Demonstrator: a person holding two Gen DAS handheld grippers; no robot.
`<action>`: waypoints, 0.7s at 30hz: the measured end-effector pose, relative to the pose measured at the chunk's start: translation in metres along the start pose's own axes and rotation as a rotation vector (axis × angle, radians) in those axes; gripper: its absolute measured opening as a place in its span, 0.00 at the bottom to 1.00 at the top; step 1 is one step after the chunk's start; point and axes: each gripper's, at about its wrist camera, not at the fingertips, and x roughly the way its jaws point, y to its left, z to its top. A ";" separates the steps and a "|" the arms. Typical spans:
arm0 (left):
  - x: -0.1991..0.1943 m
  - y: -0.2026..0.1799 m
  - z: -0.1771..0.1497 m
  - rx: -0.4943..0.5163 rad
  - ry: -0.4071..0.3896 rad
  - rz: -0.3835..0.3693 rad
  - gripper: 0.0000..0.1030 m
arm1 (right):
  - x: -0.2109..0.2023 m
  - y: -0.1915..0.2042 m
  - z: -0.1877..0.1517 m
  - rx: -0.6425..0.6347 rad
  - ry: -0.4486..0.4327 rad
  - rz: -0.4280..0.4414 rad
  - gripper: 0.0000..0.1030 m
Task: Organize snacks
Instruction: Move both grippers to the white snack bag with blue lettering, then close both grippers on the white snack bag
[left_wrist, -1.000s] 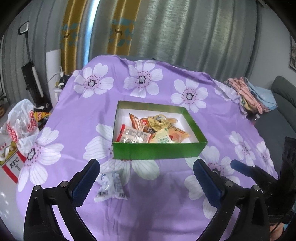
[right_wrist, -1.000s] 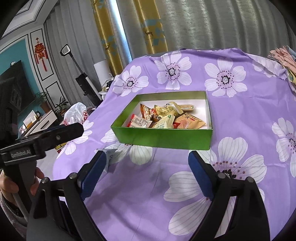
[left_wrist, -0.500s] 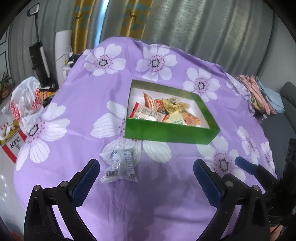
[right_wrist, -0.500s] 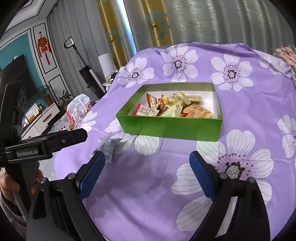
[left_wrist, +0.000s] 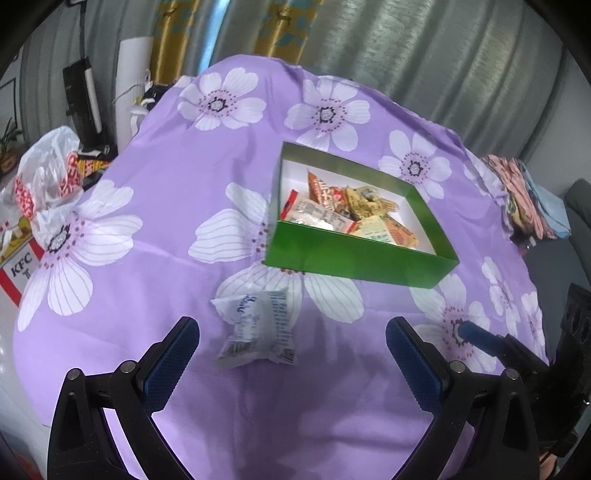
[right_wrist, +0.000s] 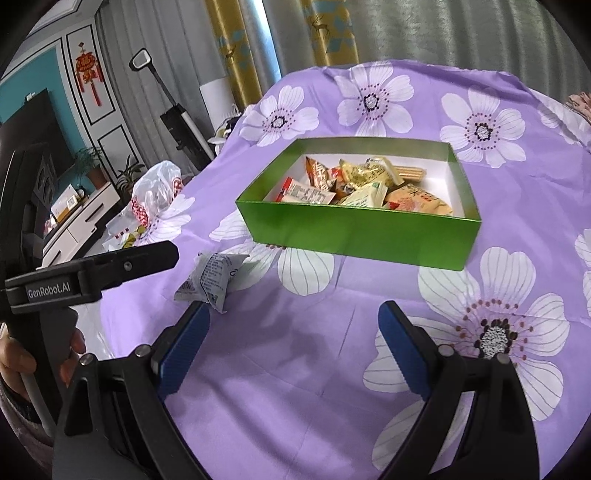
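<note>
the left claw (left_wrist: 291, 354) is spread wide and empty above the purple flowered cloth (left_wrist: 177, 206) on the desk — a white snack packet (left_wrist: 258, 332) lies flat just ahead, between its blue pads and touching neither. the right claw (right_wrist: 293, 339) is also wide and holds nothing, the same packet (right_wrist: 210, 277) just past its left pad. farther out sits the green box (right_wrist: 354, 240), open — a jumble of red, orange and yellow snack packs (right_wrist: 354, 184) heaped inside on its white floor.
</note>
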 end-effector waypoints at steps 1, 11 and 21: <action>0.001 0.005 0.000 -0.011 0.003 -0.002 0.98 | 0.004 0.001 0.000 -0.003 0.007 0.001 0.90; 0.026 0.039 -0.002 -0.081 0.048 -0.008 0.98 | 0.045 0.012 0.000 -0.027 0.092 0.048 0.90; 0.045 0.053 -0.007 -0.106 0.085 -0.054 0.98 | 0.081 0.033 0.001 -0.060 0.147 0.131 0.90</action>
